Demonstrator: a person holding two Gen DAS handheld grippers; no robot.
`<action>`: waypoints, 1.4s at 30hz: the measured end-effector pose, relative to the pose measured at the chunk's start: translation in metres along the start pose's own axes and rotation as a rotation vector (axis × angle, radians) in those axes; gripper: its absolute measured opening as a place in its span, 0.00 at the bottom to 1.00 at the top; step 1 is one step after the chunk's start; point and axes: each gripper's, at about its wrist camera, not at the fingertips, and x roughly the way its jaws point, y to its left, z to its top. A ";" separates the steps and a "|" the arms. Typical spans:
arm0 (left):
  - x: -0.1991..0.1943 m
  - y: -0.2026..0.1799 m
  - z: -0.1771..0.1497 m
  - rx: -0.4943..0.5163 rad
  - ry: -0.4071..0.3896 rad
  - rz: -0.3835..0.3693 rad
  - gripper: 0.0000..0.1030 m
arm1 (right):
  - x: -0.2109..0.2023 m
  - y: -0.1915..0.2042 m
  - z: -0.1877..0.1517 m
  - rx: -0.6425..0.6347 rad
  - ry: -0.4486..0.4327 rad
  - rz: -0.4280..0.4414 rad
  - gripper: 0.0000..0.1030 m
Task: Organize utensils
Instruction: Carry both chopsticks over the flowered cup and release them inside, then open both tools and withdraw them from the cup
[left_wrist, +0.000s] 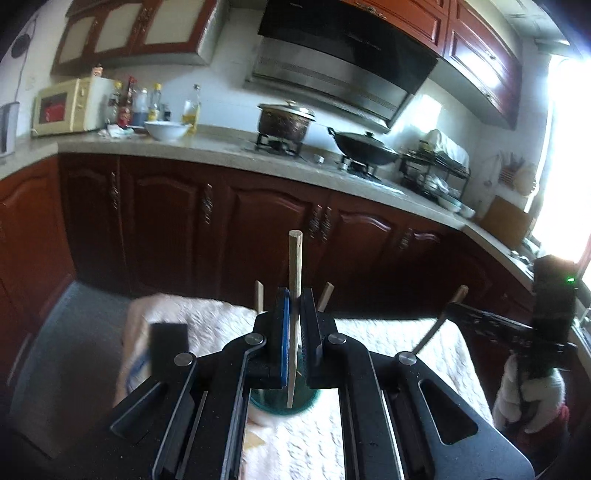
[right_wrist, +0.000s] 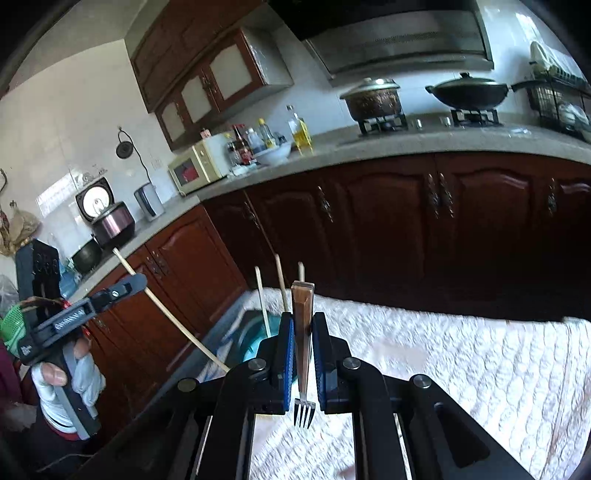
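Left wrist, tool (left_wrist: 295, 325) hides cup (left_wrist: 284, 404)

The right gripper (right_wrist: 303, 354) is clamped on a fork (right_wrist: 303, 343) that stands upright, brown handle up and tines down, above a white quilted cloth (right_wrist: 461, 362). Just left of the jaws sits a teal cup (right_wrist: 255, 347) on the cloth, with three chopsticks (right_wrist: 263, 302) rising from it. At far left the left gripper (right_wrist: 122, 290), held in a white-gloved hand (right_wrist: 70, 380), grips a long chopstick (right_wrist: 173, 317) that slants down toward the cup. Behind runs a grey counter (right_wrist: 369, 147) over dark red cabinets (right_wrist: 388, 221), bearing a microwave (right_wrist: 197, 168), bottles (right_wrist: 301, 131), a lidded pot (right_wrist: 373, 98) and a wok (right_wrist: 469, 92).
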 end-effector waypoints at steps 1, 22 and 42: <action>0.003 0.002 0.002 0.003 -0.004 0.010 0.04 | 0.001 0.002 0.005 0.000 -0.007 0.004 0.09; 0.104 0.021 -0.046 0.029 0.136 0.131 0.04 | 0.121 0.007 -0.010 0.044 0.119 0.024 0.09; 0.098 0.013 -0.058 0.016 0.156 0.147 0.37 | 0.141 -0.023 -0.038 0.136 0.211 0.009 0.31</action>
